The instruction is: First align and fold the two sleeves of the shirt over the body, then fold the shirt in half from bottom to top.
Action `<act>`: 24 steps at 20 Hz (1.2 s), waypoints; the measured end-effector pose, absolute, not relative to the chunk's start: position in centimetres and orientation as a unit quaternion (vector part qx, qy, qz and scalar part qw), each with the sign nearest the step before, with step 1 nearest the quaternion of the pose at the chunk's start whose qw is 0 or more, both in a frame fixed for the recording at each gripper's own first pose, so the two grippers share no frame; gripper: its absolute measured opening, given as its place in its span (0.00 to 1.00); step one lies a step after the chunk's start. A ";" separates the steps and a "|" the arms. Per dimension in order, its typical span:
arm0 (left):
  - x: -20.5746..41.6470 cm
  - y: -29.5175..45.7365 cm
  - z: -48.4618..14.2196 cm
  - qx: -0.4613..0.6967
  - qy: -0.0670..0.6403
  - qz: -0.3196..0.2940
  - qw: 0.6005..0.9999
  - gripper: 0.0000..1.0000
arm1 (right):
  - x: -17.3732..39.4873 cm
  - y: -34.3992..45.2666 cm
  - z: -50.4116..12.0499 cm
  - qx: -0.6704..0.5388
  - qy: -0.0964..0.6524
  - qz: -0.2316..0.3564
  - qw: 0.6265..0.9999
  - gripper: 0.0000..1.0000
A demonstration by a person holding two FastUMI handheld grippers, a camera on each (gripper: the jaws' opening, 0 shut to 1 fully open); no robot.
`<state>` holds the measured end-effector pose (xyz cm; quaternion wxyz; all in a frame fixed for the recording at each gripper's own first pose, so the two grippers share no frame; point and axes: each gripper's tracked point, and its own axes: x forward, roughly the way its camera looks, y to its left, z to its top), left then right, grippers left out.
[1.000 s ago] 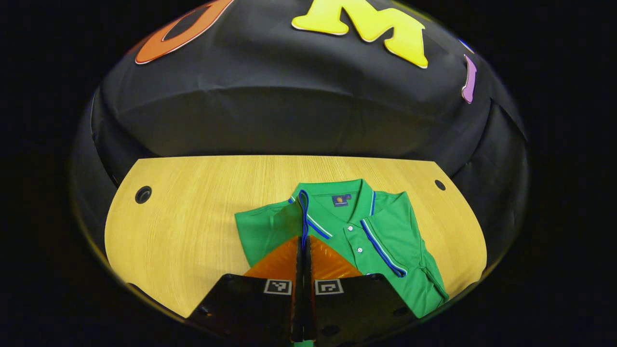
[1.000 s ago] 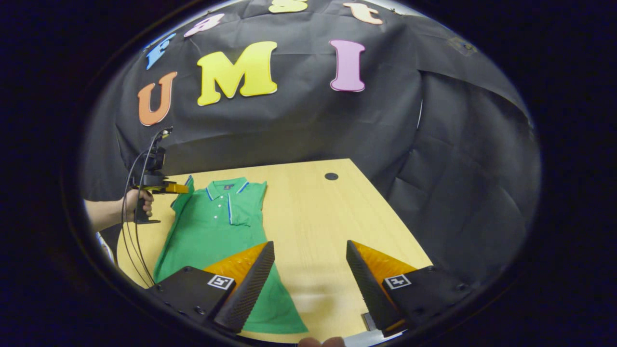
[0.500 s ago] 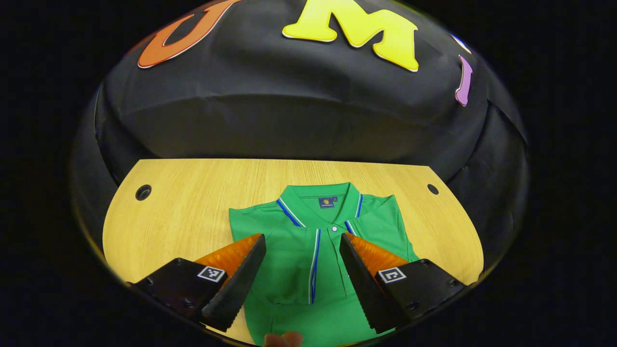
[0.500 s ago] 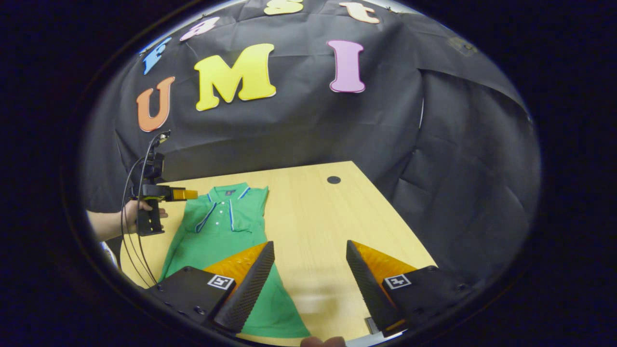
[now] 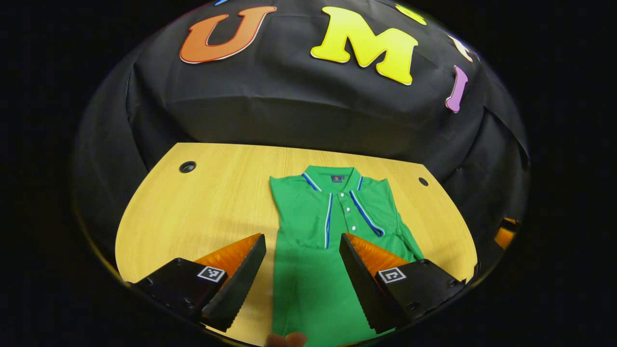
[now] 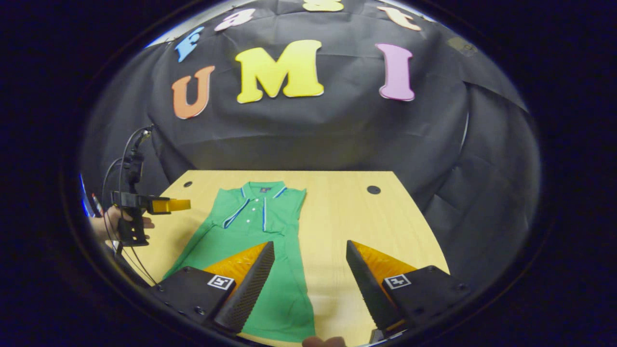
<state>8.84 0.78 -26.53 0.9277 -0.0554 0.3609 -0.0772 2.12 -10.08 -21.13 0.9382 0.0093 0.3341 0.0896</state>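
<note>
Lay flat on the wooden table (image 5: 202, 207), the green polo shirt (image 5: 332, 217), collar at the far edge, hem toward the near side, both sleeves (image 5: 328, 226) already folded in over the body so that the trimmed cuffs met near the button placket. Hovered above the lower body of the shirt, the left gripper (image 5: 302, 270), fingers spread wide and holding nothing. Hung over the near right part of the table, the right gripper (image 6: 310, 279), likewise spread and empty, its left finger above the shirt's lower edge. Seen farther off in the right gripper view, at the left, the left gripper in a hand (image 6: 113, 224). Judged: sleeve step done, bottom-to-top fold not yet begun. Called for next: lowering both grippers to the hem's two corners, pinching the cloth, lifting and carrying it evenly to the collar
</note>
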 end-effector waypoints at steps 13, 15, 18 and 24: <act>-15.9 3.0 -34.7 0.003 0.514 -0.142 0.846 0.99 | -10.1 -9.6 -33.2 -0.076 0.470 0.155 0.866 0.97; -17.6 3.3 -35.9 0.029 0.520 -0.151 0.840 0.99 | -12.1 -9.6 -34.8 -0.080 0.492 0.160 0.852 0.96; -18.8 3.0 -36.9 0.045 0.522 -0.158 0.837 0.99 | -14.2 -9.8 -36.8 -0.089 0.518 0.160 0.836 0.97; -19.6 2.4 -37.4 0.035 0.533 -0.150 0.832 0.99 | -15.7 -9.4 -38.9 -0.092 0.543 0.161 0.819 0.97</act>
